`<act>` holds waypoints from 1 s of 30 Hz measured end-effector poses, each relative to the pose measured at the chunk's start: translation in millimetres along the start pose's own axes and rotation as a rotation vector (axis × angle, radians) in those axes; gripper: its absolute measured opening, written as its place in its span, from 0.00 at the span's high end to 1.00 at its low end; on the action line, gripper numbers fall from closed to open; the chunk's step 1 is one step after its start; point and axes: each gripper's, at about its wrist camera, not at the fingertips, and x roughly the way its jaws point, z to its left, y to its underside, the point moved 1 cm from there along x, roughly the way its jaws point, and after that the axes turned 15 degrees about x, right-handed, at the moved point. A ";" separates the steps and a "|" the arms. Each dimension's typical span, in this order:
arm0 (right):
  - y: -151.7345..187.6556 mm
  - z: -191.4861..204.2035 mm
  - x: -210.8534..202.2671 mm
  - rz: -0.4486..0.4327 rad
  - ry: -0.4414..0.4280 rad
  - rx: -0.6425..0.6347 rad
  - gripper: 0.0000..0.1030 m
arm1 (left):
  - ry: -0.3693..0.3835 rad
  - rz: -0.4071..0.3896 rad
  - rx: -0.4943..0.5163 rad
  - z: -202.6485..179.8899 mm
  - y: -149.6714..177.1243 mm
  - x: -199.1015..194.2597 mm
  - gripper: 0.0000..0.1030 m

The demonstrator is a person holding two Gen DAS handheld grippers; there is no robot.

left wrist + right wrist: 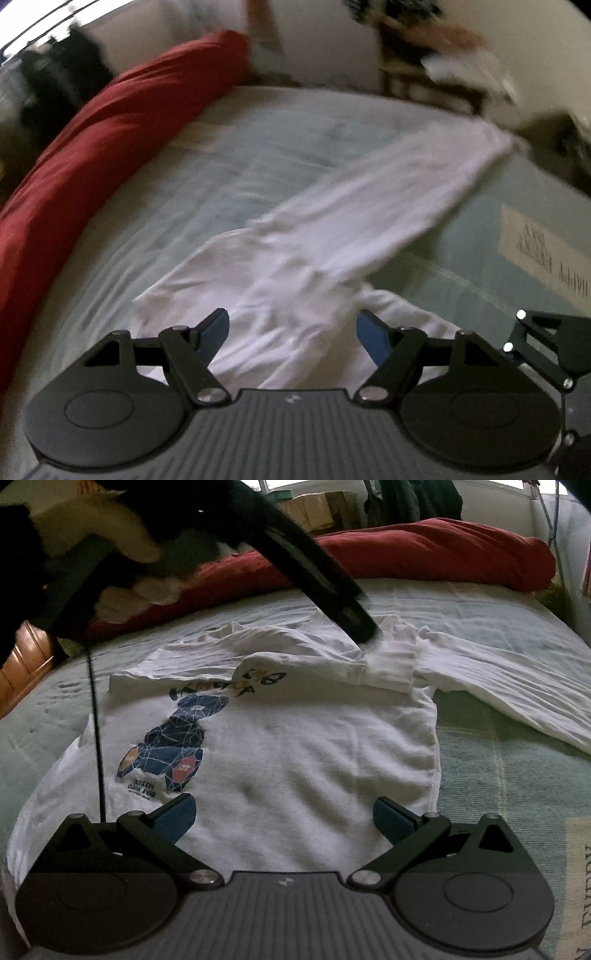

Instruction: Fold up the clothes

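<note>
The white sweatshirt (295,738) is lying half folded on the bed (498,760): one sleeve crossing its chest, the other trailing toward three o'clock, both my claws (293,334) (284,821) hanging released, empty.

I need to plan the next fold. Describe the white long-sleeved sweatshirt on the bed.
The white long-sleeved sweatshirt looks like soft cotton and lies flat, print up, on the pale green bedspread. A dark blue geometric figure with lettering marks its front. One sleeve is folded across the chest, ribbed cuff on top; the other stretches out sideways. Neither gripper holds it.
</note>
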 end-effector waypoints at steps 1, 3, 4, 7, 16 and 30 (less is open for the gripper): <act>-0.3 -0.5 -0.4 -0.003 -0.002 0.004 0.00 | -0.020 0.005 -0.054 10.5 12.5 -7.7 0.24; -1.1 -1.6 -1.3 -0.010 -0.009 0.017 0.00 | -0.061 0.018 -0.163 31.4 38.7 -23.2 0.23; -1.5 -2.0 -1.5 -0.013 -0.017 0.026 0.00 | -0.082 0.025 -0.217 41.8 51.8 -31.0 0.22; -3.7 -4.8 -3.1 -0.024 -0.063 0.064 0.00 | -0.137 0.037 -0.375 63.7 106.3 -51.3 0.21; -8.7 -13.0 3.2 -0.036 -0.250 0.216 0.00 | -0.048 -0.095 -0.670 51.9 236.7 -64.6 0.20; -5.5 -13.8 17.9 -0.062 -0.263 0.235 0.00 | -0.281 -0.196 -0.794 52.8 313.0 -36.2 0.28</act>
